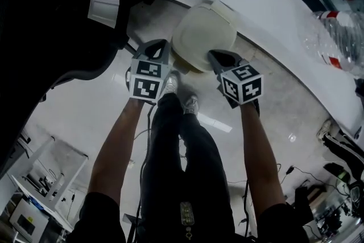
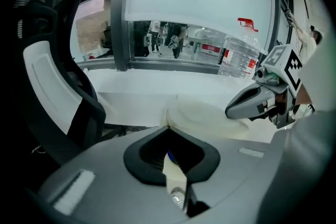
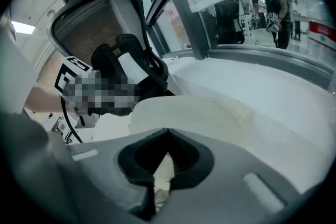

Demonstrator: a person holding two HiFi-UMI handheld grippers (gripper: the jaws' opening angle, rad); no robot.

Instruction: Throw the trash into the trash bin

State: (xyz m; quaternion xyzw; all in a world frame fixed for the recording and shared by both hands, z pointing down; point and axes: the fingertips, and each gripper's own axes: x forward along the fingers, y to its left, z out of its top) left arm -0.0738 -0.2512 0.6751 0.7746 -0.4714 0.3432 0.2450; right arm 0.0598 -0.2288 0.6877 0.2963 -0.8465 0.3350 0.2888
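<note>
A cream trash bin with its domed lid down stands on the floor under the white table's edge. Both grippers point down at it. My left gripper is at the lid's left edge, its jaws shut tip to tip, right against the lid; whether they pinch it I cannot tell. My right gripper hangs over the lid's right side. Its jaws also meet at the tips, with the lid just beyond. No loose trash shows in either gripper. From the left gripper view the right gripper hovers over the lid.
A black office chair stands close on the left of the bin. The white table runs above it and carries a clear water bottle. The person's legs and shoes are right behind the grippers. Cables lie on the floor.
</note>
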